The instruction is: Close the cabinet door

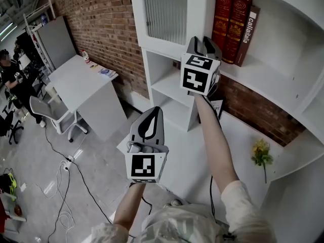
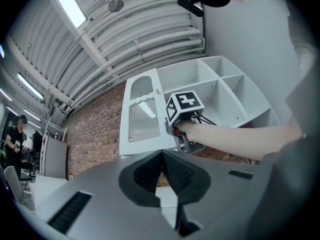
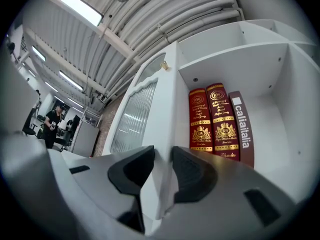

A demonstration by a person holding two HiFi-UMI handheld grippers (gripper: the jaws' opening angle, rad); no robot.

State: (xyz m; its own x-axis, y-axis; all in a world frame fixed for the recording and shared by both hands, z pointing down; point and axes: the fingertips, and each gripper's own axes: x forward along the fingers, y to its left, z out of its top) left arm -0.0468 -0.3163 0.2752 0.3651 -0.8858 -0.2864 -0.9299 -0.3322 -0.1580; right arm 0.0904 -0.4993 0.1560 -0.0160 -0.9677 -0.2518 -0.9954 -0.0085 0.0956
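The white cabinet door with its ribbed glass pane stands at the upper left of the shelf unit. In the right gripper view the door shows edge-on, and its right edge runs down between the jaws. My right gripper is raised to that edge and holds it, a pad against each side. My left gripper hangs lower and nearer to me, shut with nothing in it. It points up at the door and the right gripper.
Three books stand in the compartment right of the door. A yellow flower lies on the low white counter. A white table, a chair and floor cables are at left. A person sits far left.
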